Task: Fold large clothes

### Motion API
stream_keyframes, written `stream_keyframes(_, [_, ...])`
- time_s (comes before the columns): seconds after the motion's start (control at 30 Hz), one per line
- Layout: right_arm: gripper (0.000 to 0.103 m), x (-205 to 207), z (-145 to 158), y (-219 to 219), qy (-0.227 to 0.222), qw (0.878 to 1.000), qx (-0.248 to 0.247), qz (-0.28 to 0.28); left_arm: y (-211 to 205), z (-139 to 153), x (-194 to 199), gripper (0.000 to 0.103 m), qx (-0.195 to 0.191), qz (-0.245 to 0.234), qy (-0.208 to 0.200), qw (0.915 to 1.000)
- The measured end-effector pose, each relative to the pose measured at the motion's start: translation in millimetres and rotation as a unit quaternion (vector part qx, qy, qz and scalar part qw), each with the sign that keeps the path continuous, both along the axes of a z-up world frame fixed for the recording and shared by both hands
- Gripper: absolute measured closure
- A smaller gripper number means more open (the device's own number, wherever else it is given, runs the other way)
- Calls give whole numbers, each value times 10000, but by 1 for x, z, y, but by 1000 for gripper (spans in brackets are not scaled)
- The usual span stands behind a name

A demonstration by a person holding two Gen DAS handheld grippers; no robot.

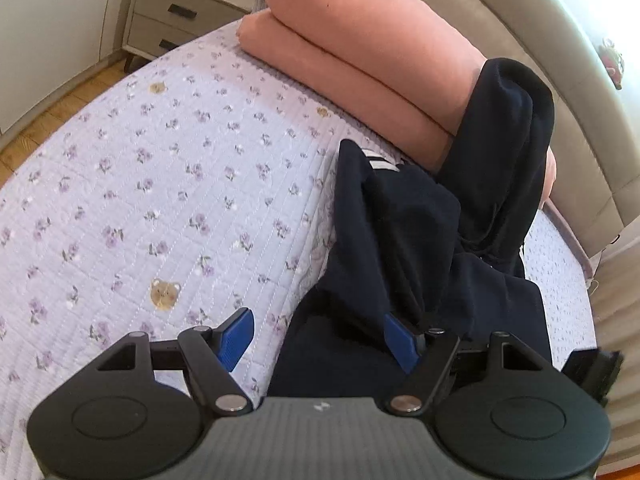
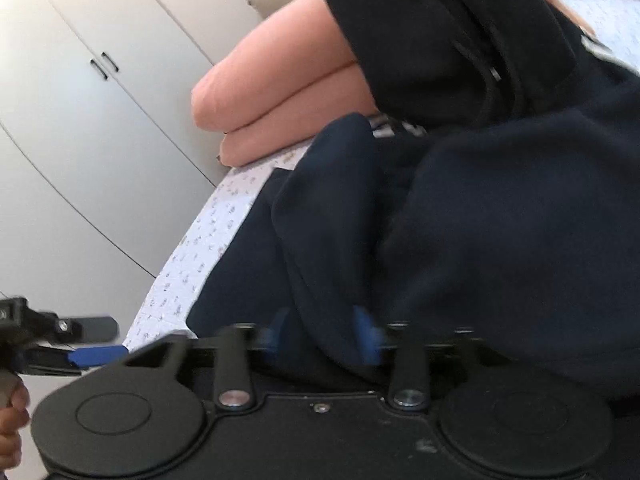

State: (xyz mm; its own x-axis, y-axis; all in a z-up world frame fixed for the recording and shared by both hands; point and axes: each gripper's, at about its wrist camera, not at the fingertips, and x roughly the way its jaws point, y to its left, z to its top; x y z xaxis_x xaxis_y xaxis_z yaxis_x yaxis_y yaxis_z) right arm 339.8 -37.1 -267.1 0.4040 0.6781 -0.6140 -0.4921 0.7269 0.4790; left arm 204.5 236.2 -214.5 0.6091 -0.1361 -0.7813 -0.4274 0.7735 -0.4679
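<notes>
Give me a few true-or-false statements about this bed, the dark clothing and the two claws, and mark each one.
1. The dark garment lies flat and neatly folded. False: it is bunched up, part of it draped against the pink blanket.
2. The left claw is open. True: its blue pads stand wide apart, one over the quilt, one at the garment's edge.
3. The quilt is plain white. False: it is lilac with small flowers and bear faces.
4. The right claw has dark fabric between its pads. True, though blur hides whether it is gripping.
5. A nightstand stands beside the bed. True.
6. The pink blanket is spread over the whole bed. False: it is folded by the headboard.
</notes>
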Motion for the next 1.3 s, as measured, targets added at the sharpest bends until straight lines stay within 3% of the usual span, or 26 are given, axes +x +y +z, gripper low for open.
stream_keyframes(0.13, [10,-13,24,37,-1187,9884,-835,456,-2,-2,0,29,-113,47,-21,9999])
stream_keyframes(0.3, [12,5,21,97,-1597,9661,-1778,975,3,1,-3,29,-77,140,-44,9999])
stream_keyframes(0.33, [16,8,15,107,-1577,9609,-1989,1109,5,2,-4,29,-76,160,-41,9998])
stream_keyframes(0.4, [91,12,10,122,-1645,9541,-2280,1033,10,2,-7,28,-58,191,-20,9998])
stream_keyframes(0.43, [96,14,14,122,-1716,9559,-2214,886,12,2,-8,28,-47,209,-10,9998])
stream_keyframes(0.5, [96,7,32,104,-2002,9694,-1065,939,17,3,-12,28,-30,247,-62,9997])
stream_keyframes(0.57, [96,-15,55,90,-2669,9532,-516,1320,22,6,-19,28,-36,358,-278,9990])
stream_keyframes(0.6, [96,-21,60,92,-2763,9477,-550,1498,25,8,-22,28,-37,448,-414,9981])
stream_keyframes(0.63, [95,-22,61,94,-2595,9480,-663,1720,28,10,-24,26,-26,518,-512,9973])
stream_keyframes(0.7, [51,-16,49,103,-1716,9488,-1232,2350,32,13,-22,22,2,555,-573,9968])
stream_keyframes(0.73, [22,-16,43,101,-1494,9456,-1469,2490,33,13,-20,22,17,534,-562,9970])
stream_keyframes(0.83, [17,-17,46,68,-1507,9504,-1504,2268,27,9,-4,22,176,266,-484,9983])
stream_keyframes(0.9, [14,5,48,33,-1272,9675,-1383,1692,19,5,8,23,379,26,-445,9983])
stream_keyframes(0.97, [13,16,49,-17,-1132,9760,-1596,955,11,-3,26,23,529,-246,-439,9973])
stream_keyframes(1.07, [12,51,39,-74,-947,9747,-2022,-104,5,-16,53,23,581,-528,-337,9963])
stream_keyframes(1.17, [12,79,31,-134,-644,9631,-2356,-1133,11,-27,71,22,353,-332,-287,9984])
stream_keyframes(1.3, [9,96,21,-180,-343,9556,-2367,-1719,16,-39,95,26,395,-223,-128,9989])
